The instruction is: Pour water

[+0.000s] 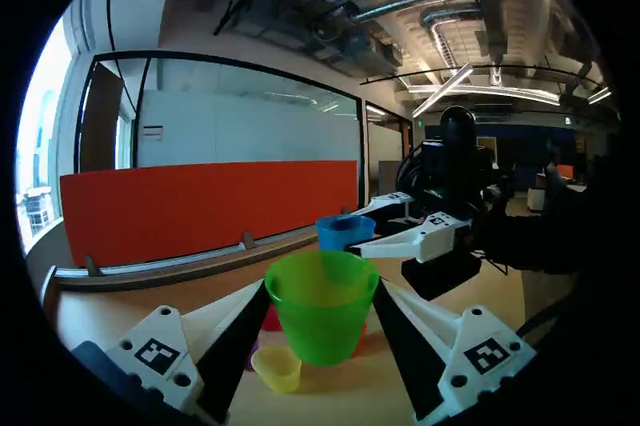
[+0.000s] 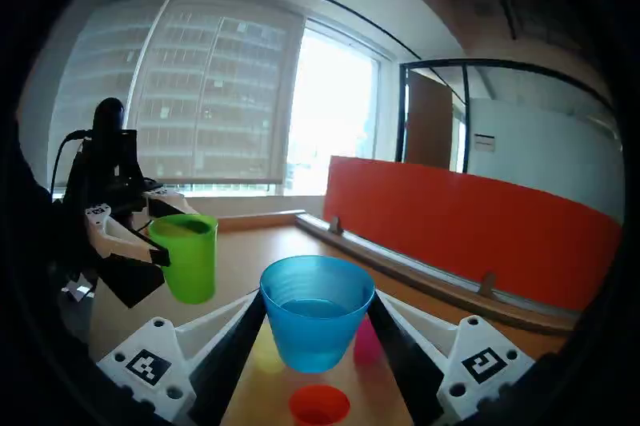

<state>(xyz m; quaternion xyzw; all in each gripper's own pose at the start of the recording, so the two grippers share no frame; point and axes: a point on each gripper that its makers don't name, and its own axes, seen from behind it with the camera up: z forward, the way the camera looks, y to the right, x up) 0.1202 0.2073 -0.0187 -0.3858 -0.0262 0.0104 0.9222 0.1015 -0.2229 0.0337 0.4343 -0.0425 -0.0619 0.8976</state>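
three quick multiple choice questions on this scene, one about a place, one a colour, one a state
1. Where is the yellow cup? A on the table, below the green cup; B on the window sill; C on the floor.
2. What colour is the cup in the right gripper? A red; B blue; C pink.
3. How is the blue cup held? A upside down; B on its side; C upright with water.
Answers: A, it sits under the held cup; B, it clamps a blue one; C, rim up, water visible.
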